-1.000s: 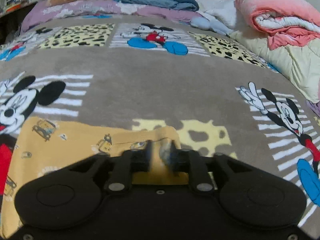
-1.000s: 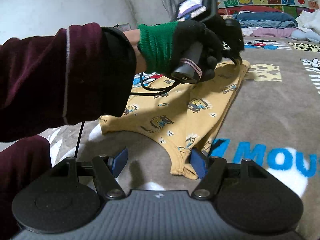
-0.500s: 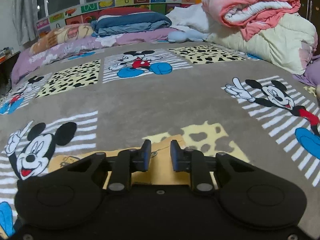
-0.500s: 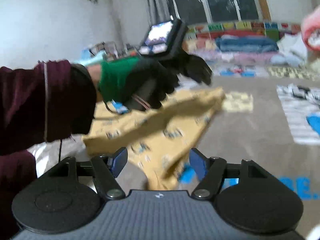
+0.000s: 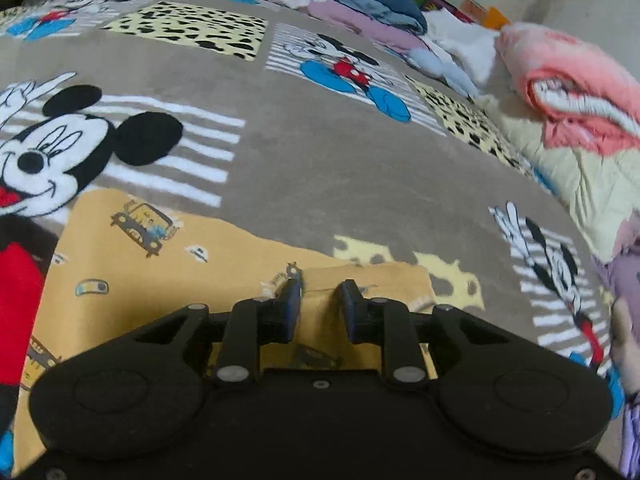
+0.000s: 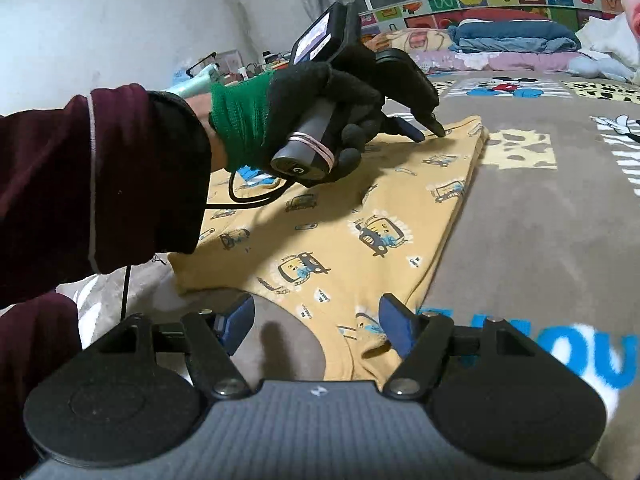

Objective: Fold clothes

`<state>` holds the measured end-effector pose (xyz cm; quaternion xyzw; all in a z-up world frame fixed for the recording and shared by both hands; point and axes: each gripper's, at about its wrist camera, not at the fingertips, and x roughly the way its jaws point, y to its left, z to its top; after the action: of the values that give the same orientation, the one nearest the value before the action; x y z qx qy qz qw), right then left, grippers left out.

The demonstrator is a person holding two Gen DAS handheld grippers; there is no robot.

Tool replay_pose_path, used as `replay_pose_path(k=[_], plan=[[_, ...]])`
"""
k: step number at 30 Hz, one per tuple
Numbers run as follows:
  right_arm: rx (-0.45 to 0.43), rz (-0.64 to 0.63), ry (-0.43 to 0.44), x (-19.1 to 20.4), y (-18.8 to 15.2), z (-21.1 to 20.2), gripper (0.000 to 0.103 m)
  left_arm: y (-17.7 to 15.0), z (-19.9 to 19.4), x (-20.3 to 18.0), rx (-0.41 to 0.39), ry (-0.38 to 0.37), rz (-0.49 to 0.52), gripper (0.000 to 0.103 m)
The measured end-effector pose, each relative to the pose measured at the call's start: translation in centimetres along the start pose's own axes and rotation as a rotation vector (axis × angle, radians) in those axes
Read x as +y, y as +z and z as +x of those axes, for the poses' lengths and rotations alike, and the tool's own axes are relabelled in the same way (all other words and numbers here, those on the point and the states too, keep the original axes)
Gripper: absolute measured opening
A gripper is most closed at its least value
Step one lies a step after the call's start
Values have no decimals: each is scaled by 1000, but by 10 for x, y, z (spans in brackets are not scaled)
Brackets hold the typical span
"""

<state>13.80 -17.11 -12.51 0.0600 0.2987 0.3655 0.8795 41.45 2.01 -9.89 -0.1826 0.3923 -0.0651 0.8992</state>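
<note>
The yellow shirt (image 6: pixel 352 232) is soft, thin and light, so it will bend and slide easily. A corner or an edge looks like the best place to grab it. It lies flat on the bed (image 6: pixel 540 240). The left gripper (image 5: pixel 319 302) is a little open, right over the shirt's far corner. The right gripper (image 6: pixel 316 320) is wide open and holds nothing, with the shirt's near edge between its fingers.
</note>
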Motion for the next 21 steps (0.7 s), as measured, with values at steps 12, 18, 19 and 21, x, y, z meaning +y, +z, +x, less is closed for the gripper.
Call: replay_pose_path(k=[12,18,19,21], plan=[[-13,3,14,2,-4,-6,71,4,-8,-3,-72,-11,26,2],[-22,-3,21,2,-5,-9,71,1,-3,-10,-76,57,109,3],[-21,-4,21,2,-5,-9,71,-1,-3,-13,-75,73,138,6],[-21,-4,20,2,-4,-9,71,-4,-6,-23,-88,114,209,12]])
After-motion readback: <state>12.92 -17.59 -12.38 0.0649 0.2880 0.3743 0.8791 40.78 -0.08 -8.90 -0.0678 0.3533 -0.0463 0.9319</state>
